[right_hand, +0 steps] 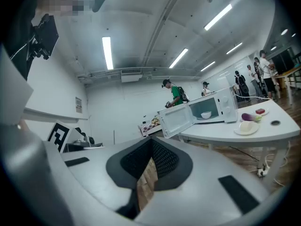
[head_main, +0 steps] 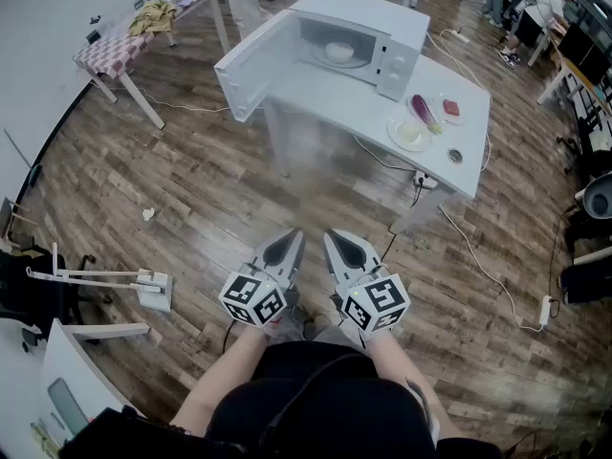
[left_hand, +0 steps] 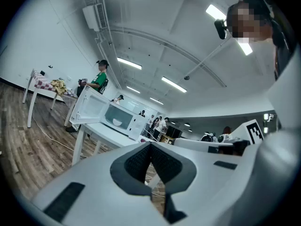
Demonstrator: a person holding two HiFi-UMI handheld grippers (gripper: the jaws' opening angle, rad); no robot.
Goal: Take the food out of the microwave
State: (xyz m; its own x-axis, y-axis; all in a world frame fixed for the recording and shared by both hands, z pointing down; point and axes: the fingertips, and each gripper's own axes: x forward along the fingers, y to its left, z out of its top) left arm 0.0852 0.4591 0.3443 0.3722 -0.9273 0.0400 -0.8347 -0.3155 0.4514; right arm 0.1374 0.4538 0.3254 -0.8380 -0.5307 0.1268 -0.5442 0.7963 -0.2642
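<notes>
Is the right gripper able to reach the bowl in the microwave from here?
Probably not yet: the right gripper sits far back from the table. The microwave door is open, so nothing blocks the bowl.

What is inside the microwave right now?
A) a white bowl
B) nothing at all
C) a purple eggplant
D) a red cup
A: the door of the microwave stands open, and a white bowl sits inside on the turntable.
</notes>
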